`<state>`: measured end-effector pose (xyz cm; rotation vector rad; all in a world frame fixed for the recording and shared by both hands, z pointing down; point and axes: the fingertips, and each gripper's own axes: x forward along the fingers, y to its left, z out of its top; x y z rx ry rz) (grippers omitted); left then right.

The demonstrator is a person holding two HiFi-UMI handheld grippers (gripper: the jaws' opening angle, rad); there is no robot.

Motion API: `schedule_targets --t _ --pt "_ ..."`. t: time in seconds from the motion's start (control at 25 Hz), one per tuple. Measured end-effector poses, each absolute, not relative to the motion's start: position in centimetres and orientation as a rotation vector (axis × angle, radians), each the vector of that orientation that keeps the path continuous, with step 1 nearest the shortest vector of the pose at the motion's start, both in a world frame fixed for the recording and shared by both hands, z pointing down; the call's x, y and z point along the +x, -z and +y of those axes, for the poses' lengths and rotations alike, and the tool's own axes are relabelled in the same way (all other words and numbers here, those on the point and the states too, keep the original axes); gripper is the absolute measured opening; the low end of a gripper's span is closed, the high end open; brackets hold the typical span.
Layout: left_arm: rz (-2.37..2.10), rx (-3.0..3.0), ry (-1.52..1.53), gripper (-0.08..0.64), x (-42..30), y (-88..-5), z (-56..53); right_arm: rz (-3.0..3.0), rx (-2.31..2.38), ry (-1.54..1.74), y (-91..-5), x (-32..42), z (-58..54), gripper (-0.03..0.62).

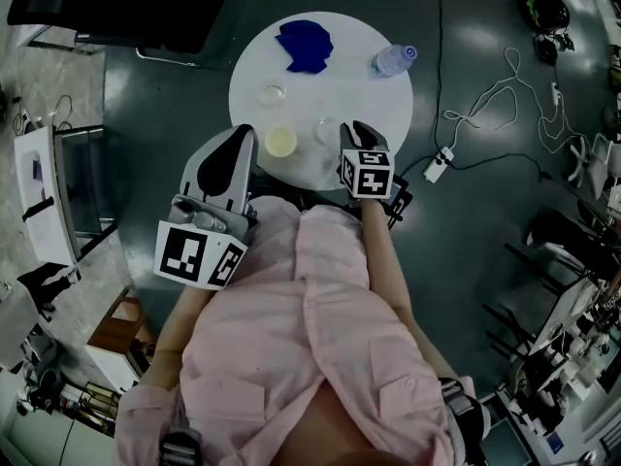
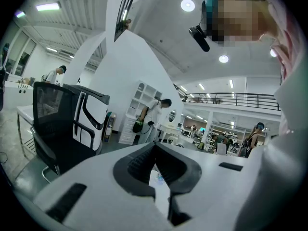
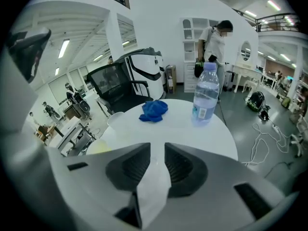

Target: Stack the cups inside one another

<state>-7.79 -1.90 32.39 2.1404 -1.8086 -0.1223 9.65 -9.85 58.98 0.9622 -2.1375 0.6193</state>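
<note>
Three small cups stand on the round white table [image 1: 361, 97]. One clear cup [image 1: 273, 94] is towards the middle, a yellowish cup [image 1: 280, 142] sits near the front edge, and another clear cup [image 1: 326, 131] is right of it. My right gripper [image 1: 357, 129] hangs over the table's front edge, just right of that second clear cup. In the right gripper view its jaws [image 3: 157, 150] stand a little apart, with only white table showing between them. My left gripper [image 1: 242, 132] is at the table's front left, pointing level, its tips [image 2: 155, 147] meeting on nothing.
A blue cloth [image 1: 305, 45] lies at the table's far side and a water bottle [image 1: 392, 60] stands at its right. A black office chair [image 3: 118, 88] is behind the table. Cables and a power strip [image 1: 439, 163] lie on the floor to the right.
</note>
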Motion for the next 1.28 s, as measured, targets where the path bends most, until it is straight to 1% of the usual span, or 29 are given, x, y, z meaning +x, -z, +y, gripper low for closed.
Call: schedule_targets --t 0.64,1.12,1.16,1.2,1.28 --pt "-1.837 2.108 0.132 0.009 -9.3 -32.4 -1.5 -2.024 0.852 -0.690 -63.5 8.2 -9.6 0.084" --pt "-1.797 2.118 0.116 0.009 -9.4 -32.6 -2.3 -1.968 0.819 -0.661 -65.2 7.9 -9.5 0.083" --pt "-1.797 2.118 0.115 0.009 -9.5 -32.7 -2.3 -1.970 0.808 -0.647 -65.2 7.6 -9.6 0.076" --pt "-1.797 2.116 0.115 0.009 -9.6 -32.7 -2.2 -1.975 0.799 -0.633 -65.0 7.4 -9.7 0.055" --pt "-1.794 2.114 0.117 0.009 -9.8 -32.8 -2.2 -1.981 0.803 -0.620 -64.5 7.2 -9.8 0.044"
